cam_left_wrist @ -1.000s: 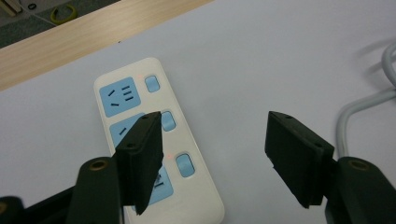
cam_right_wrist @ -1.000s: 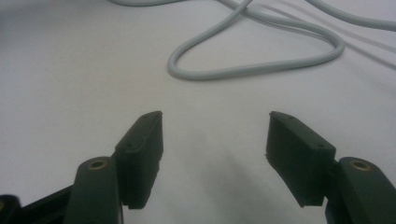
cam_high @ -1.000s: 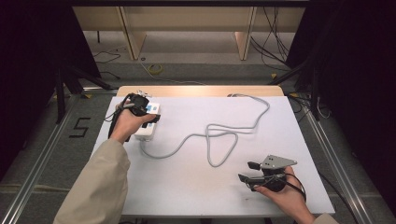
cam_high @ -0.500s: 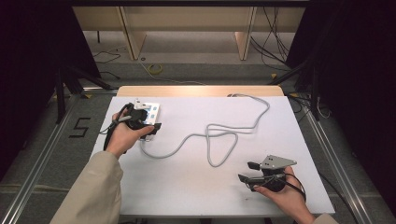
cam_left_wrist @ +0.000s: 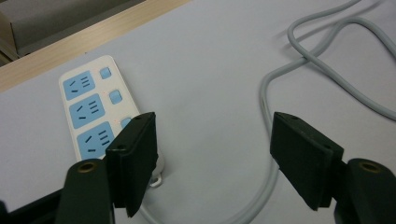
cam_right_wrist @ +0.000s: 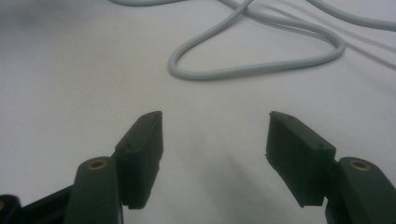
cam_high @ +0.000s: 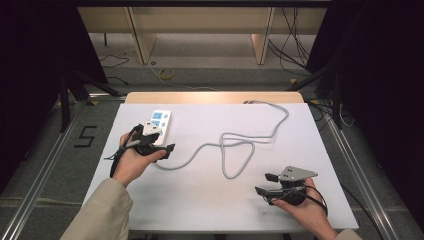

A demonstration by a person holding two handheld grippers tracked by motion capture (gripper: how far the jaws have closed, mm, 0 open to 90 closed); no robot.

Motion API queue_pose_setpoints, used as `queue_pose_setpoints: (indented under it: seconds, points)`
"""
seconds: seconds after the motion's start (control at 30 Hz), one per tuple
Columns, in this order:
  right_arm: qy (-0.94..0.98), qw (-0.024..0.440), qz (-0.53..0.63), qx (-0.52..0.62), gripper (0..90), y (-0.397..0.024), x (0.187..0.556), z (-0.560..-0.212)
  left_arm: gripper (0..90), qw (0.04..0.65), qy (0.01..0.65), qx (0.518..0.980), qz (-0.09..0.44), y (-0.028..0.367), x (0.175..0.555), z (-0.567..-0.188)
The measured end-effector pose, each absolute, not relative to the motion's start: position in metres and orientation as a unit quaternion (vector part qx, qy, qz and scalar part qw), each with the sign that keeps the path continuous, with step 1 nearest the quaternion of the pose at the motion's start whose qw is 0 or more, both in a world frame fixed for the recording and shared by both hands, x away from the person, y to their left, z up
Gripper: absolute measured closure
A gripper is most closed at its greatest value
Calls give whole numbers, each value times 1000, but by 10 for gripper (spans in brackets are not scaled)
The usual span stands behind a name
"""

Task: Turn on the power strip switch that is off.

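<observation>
1. While the left gripper (cam_left_wrist: 212,163) is held with its jaws spread wide and nothing between them, having just been opened further, the power strip (cam_left_wrist: 91,109) lies just beyond its left jaw on the white table (cam_high: 200,200), near the far left corner.
2. The strip could be knocked sideways if that jaw were swung into its near end, since the 2 are very close.
3. The grey cable (cam_left_wrist: 299,60) could be snagged or dragged by the right-hand jaw, because it curves just beside it.
4. The right gripper (cam_right_wrist: 215,154) is also wide open and empty, resting above bare table near a cable loop (cam_right_wrist: 261,56); little risk is judged there.
5. Counted: 2 grippers, 1 power strip with 3 blue sockets and 3 blue switches, 1 cable, 1 table.
</observation>
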State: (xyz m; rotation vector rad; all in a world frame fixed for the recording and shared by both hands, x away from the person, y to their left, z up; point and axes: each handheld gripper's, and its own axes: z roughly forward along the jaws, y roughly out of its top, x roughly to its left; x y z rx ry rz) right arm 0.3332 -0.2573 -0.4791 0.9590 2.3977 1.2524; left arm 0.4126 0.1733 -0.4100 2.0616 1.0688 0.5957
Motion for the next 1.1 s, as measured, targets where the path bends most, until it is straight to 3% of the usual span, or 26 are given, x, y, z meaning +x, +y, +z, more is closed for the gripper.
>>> queue_pose_setpoints:
  seconds: [0.6,1.1]
  points:
    - [828,135,432,331,374,-257,333,-479,286,391,403,794,233,165,365,-438]
    - [828,140,433,328,371,-257,332,-478,246,372,414,795,242,162,337,-467]
